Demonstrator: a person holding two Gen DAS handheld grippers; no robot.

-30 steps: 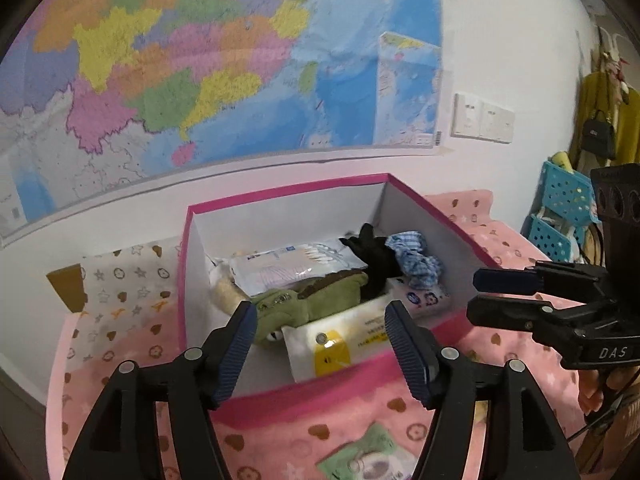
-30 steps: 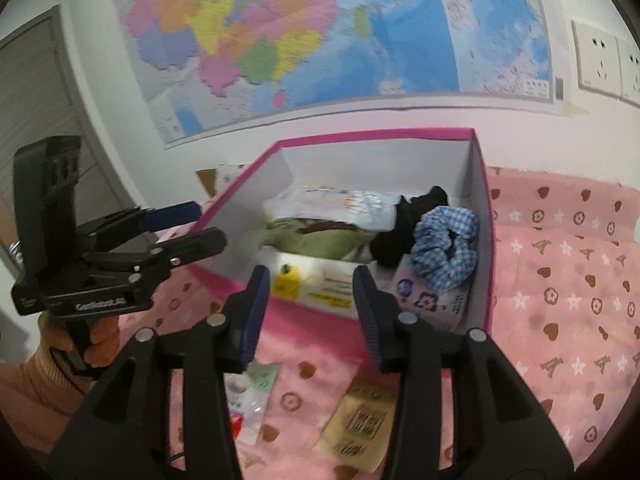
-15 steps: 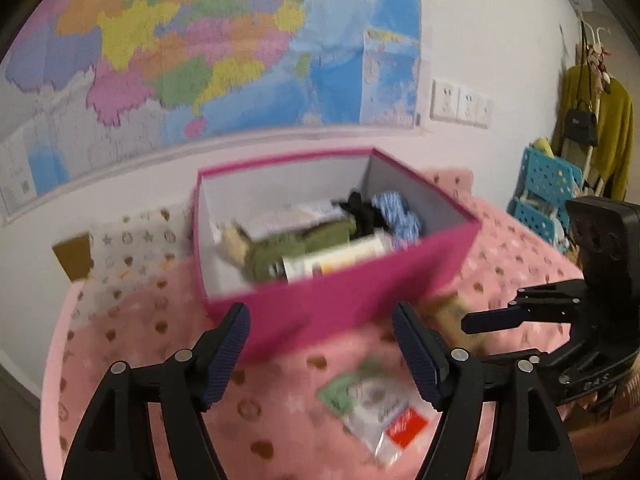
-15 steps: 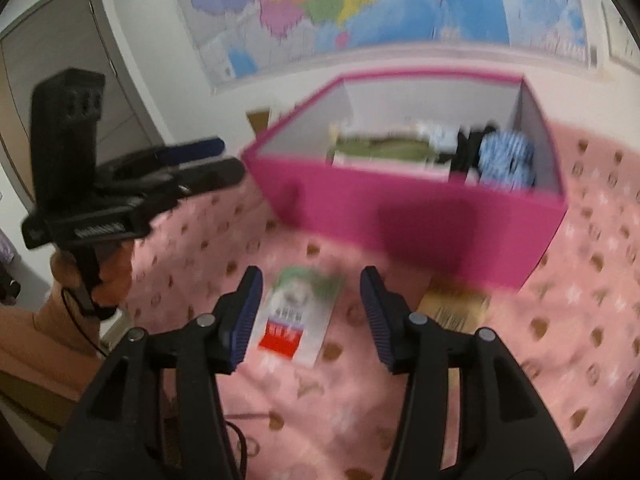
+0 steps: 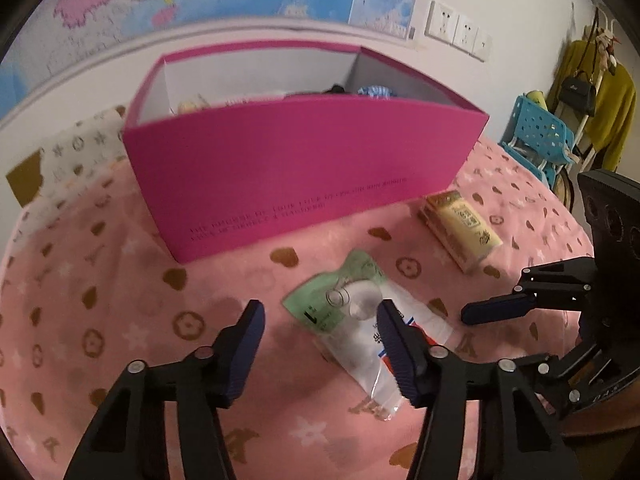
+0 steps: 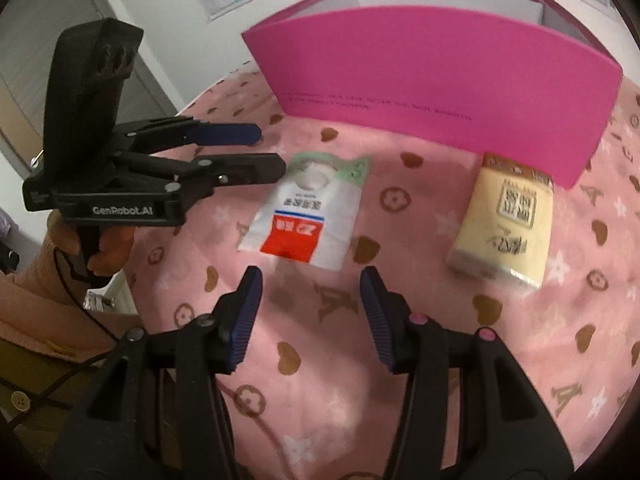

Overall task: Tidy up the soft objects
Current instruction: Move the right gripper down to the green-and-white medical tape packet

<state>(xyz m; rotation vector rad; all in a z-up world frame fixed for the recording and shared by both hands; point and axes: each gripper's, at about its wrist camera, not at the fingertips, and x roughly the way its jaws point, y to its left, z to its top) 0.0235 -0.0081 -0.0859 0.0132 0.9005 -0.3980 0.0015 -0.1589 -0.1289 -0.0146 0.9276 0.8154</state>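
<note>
magenta box [image 5: 304,160], pink heart-and-star print cloth [image 5: 120,320], cream packet [image 6: 508,220].

Left tongs [image 5: 320,320]: black plastic arms, blue ribbed pads, silver screws; black perforated camera block, white "GenRobot.AI" lettering on the side. Right tongs [image 6: 310,300]: same build, two screws pink. Hand [image 6: 106,246]: bare skin on black grip, black cable, peach sleeve.

Dim, warm indoor light; heavy fisheye bending with black corners; motion blur smears the box [image 5: 304,168] lettering and packet [image 6: 506,220] print; soft shadows under the fingers [image 6: 246,312]
</note>
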